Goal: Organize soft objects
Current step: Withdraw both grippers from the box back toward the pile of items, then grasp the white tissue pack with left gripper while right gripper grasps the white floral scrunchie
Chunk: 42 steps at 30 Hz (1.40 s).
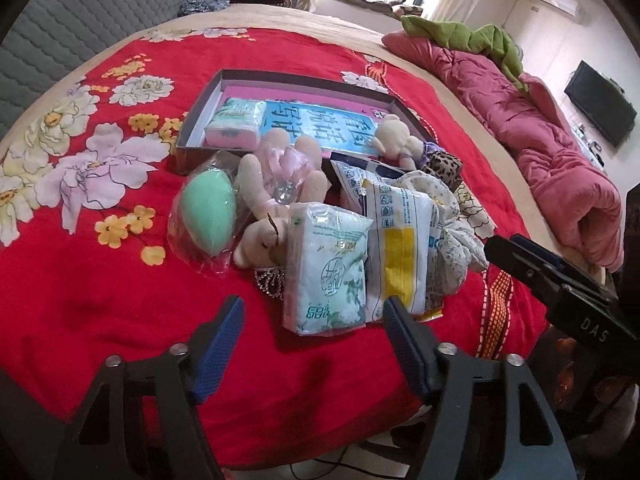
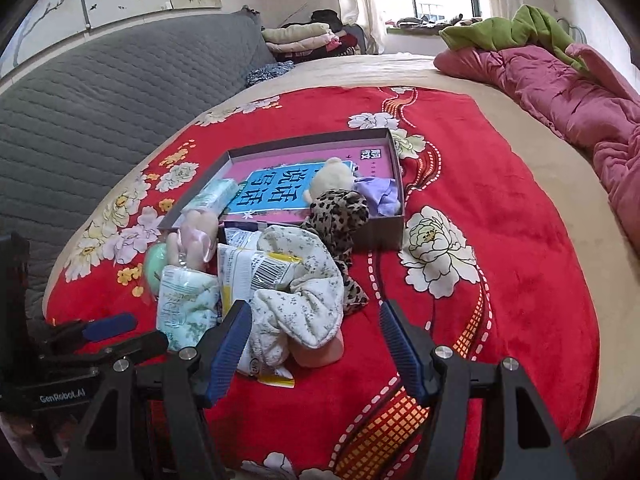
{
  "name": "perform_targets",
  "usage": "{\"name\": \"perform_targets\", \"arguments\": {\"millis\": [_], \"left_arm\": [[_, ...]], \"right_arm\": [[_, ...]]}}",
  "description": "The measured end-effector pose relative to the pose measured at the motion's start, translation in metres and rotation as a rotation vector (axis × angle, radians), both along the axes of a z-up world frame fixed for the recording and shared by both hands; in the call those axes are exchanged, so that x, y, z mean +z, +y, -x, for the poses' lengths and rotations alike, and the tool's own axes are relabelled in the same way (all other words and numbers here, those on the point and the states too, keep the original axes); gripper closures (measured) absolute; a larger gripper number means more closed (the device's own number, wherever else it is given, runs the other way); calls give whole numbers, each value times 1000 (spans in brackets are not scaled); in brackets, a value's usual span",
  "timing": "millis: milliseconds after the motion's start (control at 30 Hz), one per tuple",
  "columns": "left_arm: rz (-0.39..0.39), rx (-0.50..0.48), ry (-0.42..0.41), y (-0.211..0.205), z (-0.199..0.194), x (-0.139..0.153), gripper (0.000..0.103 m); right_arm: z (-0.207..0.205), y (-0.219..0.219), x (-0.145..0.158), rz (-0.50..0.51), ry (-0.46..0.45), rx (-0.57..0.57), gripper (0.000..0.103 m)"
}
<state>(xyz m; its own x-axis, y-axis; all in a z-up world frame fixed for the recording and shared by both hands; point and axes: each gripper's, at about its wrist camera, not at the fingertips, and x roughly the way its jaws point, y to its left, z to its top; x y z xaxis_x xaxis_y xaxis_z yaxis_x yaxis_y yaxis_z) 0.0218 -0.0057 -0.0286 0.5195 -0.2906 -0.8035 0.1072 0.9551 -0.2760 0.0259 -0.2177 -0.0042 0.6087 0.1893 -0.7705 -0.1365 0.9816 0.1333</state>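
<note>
Grey box (image 1: 200, 120), tissue pack (image 1: 236, 122), plush bear (image 2: 330, 178) inside

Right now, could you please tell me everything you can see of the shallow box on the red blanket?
The shallow box is an open, low-walled cardboard tray, grey-brown outside, with a pink bottom bearing a blue panel of large characters. It lies flat on the red floral blanket, behind the pile of soft things. Inside are a tissue pack at one end, and a cream plush toy and lilac cloth at the other. A leopard-print cloth drapes over its near wall.
</note>
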Motion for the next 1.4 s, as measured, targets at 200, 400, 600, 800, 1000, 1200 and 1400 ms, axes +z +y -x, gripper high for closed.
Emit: {"name": "perform_targets", "arguments": {"millis": [200, 400, 600, 800, 1000, 1200, 1400], "left_arm": [[35, -20, 11, -1, -10, -7, 53], [41, -50, 18, -8, -18, -13, 62], [58, -65, 34, -9, -24, -19, 66], [81, -74, 43, -9, -26, -21, 66], [106, -64, 58, -7, -29, -24, 66], [116, -73, 62, -10, -38, -27, 66], [149, -87, 36, -11, -42, -25, 88]], "right_arm": [[-3, 1, -2, 15, -9, 10, 37], [-8, 2, -10, 4, 20, 23, 37], [-11, 14, -18, 29, 28, 69, 37], [-22, 17, -29, 53, 46, 85, 59], [-20, 21, -27, 71, 18, 119, 81], [-24, 17, -26, 53, 22, 116, 85], [-26, 13, -24, 57, 12, 99, 88]]}}
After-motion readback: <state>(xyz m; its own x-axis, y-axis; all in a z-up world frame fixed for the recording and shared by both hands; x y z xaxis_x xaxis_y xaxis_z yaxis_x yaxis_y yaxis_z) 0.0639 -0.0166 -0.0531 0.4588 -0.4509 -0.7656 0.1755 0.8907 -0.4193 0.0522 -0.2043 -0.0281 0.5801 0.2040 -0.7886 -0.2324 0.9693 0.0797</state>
